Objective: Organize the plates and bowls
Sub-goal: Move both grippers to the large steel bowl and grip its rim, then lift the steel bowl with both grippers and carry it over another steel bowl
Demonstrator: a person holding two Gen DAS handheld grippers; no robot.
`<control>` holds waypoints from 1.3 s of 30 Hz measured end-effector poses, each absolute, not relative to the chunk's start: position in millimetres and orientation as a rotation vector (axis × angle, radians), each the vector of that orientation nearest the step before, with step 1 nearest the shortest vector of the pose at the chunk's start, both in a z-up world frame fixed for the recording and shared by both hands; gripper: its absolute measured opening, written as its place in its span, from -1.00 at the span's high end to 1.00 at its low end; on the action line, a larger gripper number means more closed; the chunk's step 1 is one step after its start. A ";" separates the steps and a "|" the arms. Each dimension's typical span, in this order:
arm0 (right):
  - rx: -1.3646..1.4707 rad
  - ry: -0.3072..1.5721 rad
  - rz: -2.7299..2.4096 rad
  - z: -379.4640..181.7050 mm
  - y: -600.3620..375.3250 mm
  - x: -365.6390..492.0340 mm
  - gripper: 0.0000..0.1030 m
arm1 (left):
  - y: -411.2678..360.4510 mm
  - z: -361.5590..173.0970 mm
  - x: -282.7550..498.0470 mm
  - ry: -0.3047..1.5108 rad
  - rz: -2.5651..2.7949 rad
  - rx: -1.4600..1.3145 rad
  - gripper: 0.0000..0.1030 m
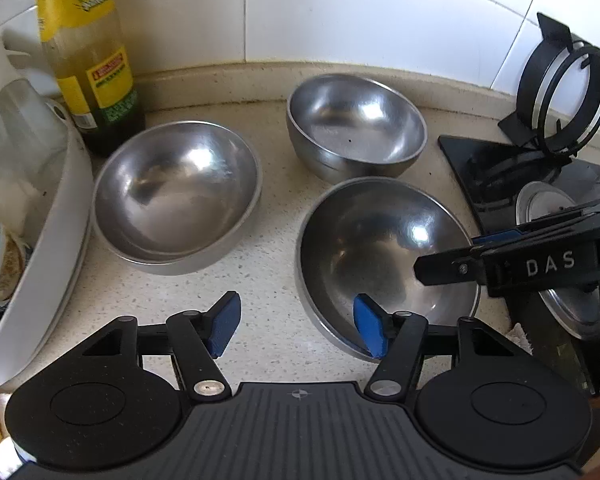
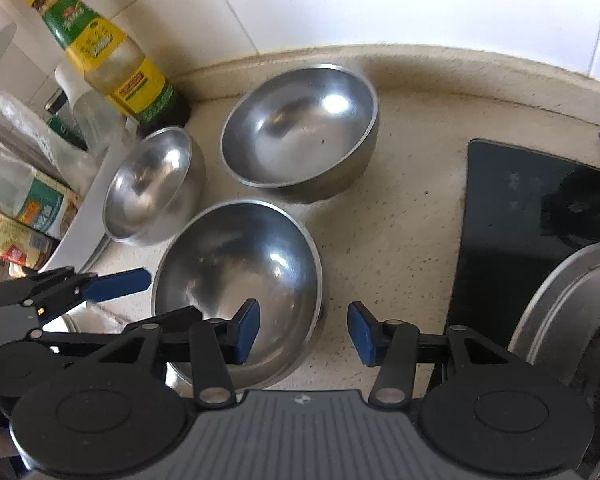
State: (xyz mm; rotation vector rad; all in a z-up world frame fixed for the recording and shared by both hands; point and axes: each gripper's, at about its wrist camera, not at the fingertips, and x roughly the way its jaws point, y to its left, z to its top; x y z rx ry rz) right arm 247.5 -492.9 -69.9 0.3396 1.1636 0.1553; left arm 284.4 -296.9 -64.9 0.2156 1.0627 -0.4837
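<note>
— Jaws first: how do they stand?

— Left gripper is spread wide with nothing between its blue pads; the right-hand pad hangs over the near rim of the nearest steel bowl, though I cannot tell whether it touches. Right gripper is also wide open and empty, its left pad over the same bowl at that bowl's 5 o'clock edge, its right pad above bare desk.

— And the other bowls?

— Three steel bowls in all, upright on the speckled desk. From the left wrist view, the nearest sits at 3 o'clock of the gripper's centre line, a second bowl at 11 o'clock, a third bowl at 12 o'clock near the tiled wall. All three stand close together but apart.

— Anything around them?

— A yellow-labelled bottle stands at 10 o'clock, behind the second bowl. A white dish leans along the left edge. A black glass hob lies at 3 o'clock, with a steel lid on its near side.
</note>
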 end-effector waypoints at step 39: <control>0.339 1.234 0.206 -67.7 -480.4 227.0 -0.22 | -278.2 -67.3 265.3 1.078 -0.563 0.264 -0.01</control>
